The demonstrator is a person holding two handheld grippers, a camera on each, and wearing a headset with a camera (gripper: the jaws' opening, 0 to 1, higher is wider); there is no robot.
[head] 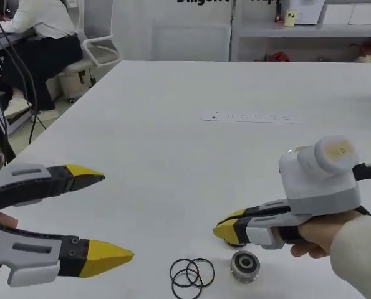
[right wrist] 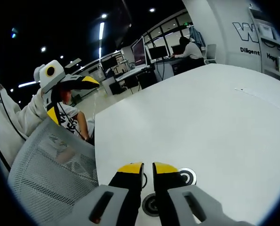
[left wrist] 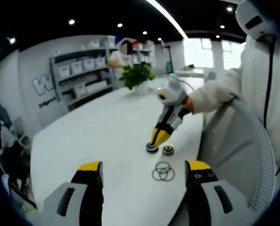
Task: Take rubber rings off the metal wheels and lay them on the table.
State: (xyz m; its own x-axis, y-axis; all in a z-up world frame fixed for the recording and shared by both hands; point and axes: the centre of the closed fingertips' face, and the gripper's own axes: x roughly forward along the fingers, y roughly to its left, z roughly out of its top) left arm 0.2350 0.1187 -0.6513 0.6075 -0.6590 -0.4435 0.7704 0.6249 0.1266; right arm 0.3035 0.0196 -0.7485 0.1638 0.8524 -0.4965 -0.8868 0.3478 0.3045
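White desk [head: 173, 124] surface, broad and mostly bare, with shelving and a seated person at the far side of the room. Three thin black rubber rings [head: 191, 274] lay overlapping in a loose cluster at the near edge of the desk, already free. Just beside them, to the right, stood a small silver metal wheel [head: 244, 265] with a dark band round its rim, seemingly a ring not yet removed. A second small metal wheel [left wrist: 152, 148] sat next to it, directly under the yellow tips of the right tongs [head: 221, 229]. These tongs were drawn almost together, with a narrow slit between the tips; whether they pinched a ring could not be told. The left tongs [head: 113, 216] hovered well apart to the left, spread wide and holding nothing. Farther up the desk lay a pale paper strip [head: 250, 116].

Step in hand, as judged: stripping the ring from the second wheel. To do it well, one tip should catch under the ring's edge only, not clamp the wheel body. The left tongs ought to come in and steady the wheel, since a light wheel would lift or roll with the pull. The ring should be peeled sideways off the rim and set down beside the cluster.
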